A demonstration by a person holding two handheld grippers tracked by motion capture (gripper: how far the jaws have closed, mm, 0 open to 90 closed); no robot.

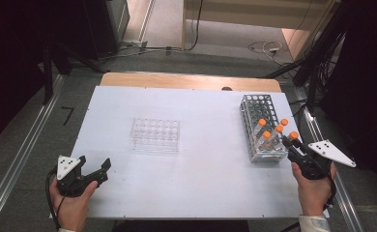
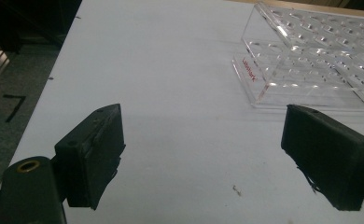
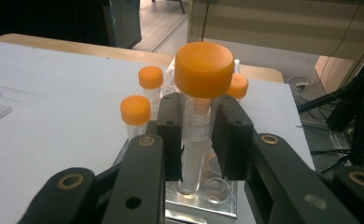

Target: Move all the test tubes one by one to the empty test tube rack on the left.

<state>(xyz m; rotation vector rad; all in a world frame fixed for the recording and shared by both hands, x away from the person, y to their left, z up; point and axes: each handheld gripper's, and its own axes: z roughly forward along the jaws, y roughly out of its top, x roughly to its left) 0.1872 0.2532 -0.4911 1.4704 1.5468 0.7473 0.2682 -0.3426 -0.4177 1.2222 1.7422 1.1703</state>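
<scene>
From above, the right tongs (image 1: 291, 143) sit at the near corner of the metal rack (image 1: 260, 126), and their tips hide most of the tube (image 1: 293, 137) they hold, so that little but its orange cap shows. The right hand (image 1: 313, 189) comes in from the near edge, its sleeve cut off by the frame. The left tongs (image 1: 94, 169) rest low near the worktop (image 1: 210, 183) edge, jaws apart, with the clear tray (image 1: 155, 135) well ahead of them.

Along the left tongs (image 2: 203, 154), both jaws stand wide with bare worktop between; the clear tray (image 2: 311, 70) lies ahead toward the right jaw, cut off at the frame edge, its red lettering too small to read.

Along the right tongs (image 3: 198, 140), the jaws are clamped on the tube (image 3: 196, 140) just under its cap. Its lower end hangs at the rack (image 3: 203, 205) top; I cannot tell whether it is clear of the hole. Three more capped tubes (image 3: 136, 114) stand just behind.
</scene>
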